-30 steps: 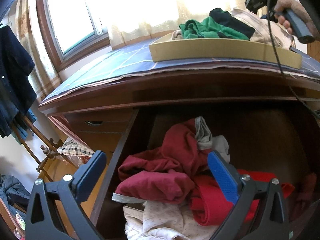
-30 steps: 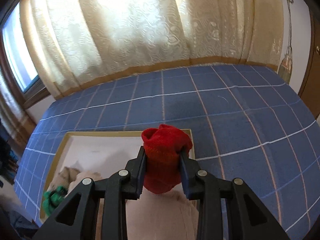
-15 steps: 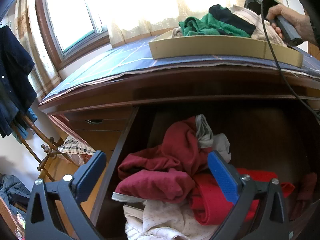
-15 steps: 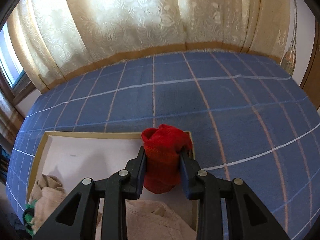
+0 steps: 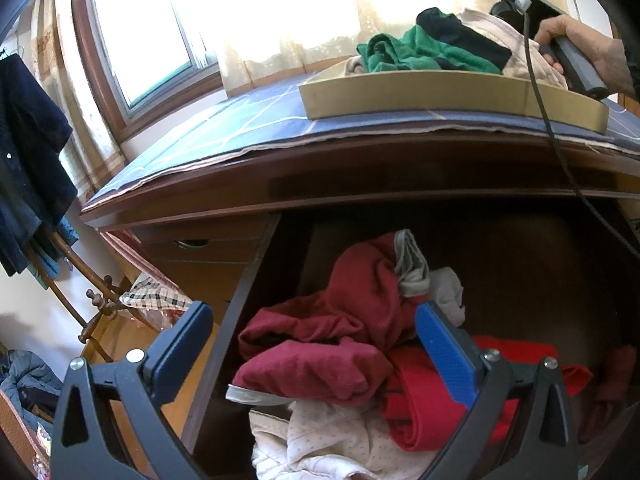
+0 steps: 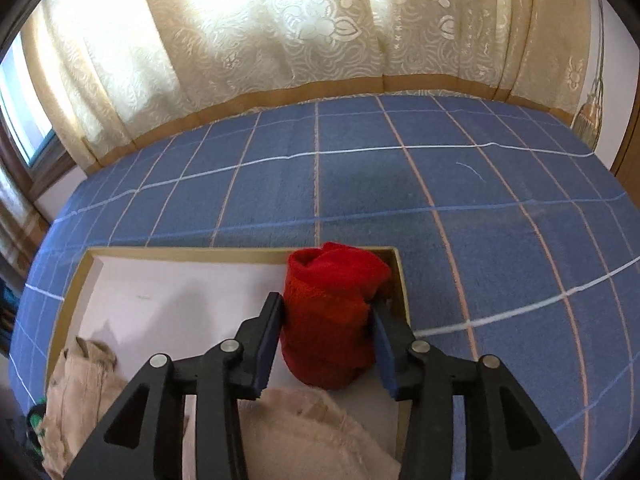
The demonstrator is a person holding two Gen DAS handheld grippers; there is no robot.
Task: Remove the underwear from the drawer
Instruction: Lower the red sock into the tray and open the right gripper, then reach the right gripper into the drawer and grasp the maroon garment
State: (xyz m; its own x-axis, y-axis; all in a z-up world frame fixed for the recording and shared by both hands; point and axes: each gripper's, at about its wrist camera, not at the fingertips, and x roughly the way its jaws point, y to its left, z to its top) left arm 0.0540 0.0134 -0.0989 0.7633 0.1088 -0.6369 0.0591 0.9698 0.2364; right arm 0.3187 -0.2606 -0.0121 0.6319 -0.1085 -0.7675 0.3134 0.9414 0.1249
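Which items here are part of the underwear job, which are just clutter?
Job:
- drawer, open, with a pile of garments
- red garment between the right gripper's just-opening jaws
- tray, where it's going
- left gripper, open over the drawer

Clutter:
- blue cloth
- curtain
- dark clothes hanging
- checked cloth

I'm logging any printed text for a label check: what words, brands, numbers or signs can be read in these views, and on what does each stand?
None: no readable text in either view.
The tray, the red underwear, the clothes in the drawer and both grippers bear no visible writing.
The blue cloth shows only grid lines.
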